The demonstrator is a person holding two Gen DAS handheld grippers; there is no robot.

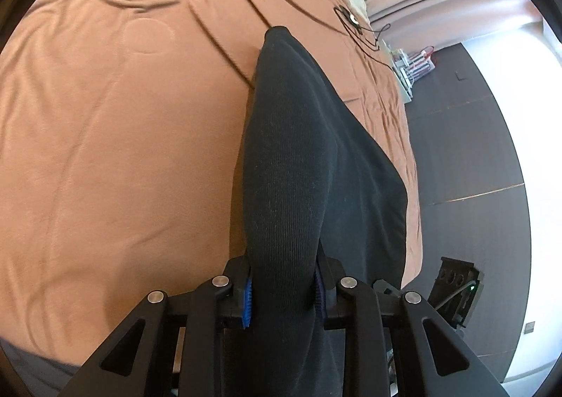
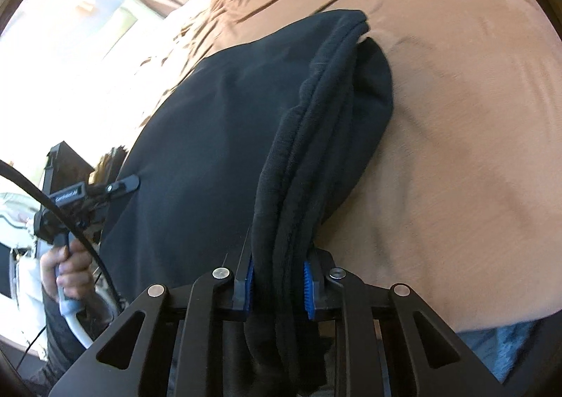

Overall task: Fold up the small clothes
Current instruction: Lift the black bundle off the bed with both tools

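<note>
In the left wrist view, the left gripper (image 1: 282, 291) at the bottom centre is closed almost fully on a black garment (image 1: 298, 151), and its blue pads (image 1: 247, 302) press the cloth from both sides. The garment runs from the jaws up through the middle of the frame and lies on a brown bedsheet (image 1: 105, 133), which fills the left half. A dark floor (image 1: 467, 158) is on the right. In the right wrist view, the right gripper (image 2: 277, 290) at the bottom centre is also nearly closed and pinches a thick folded edge of the same black garment (image 2: 210, 133). At the lower left, a hand (image 2: 70, 267) holds the handle of the other gripper.
</note>
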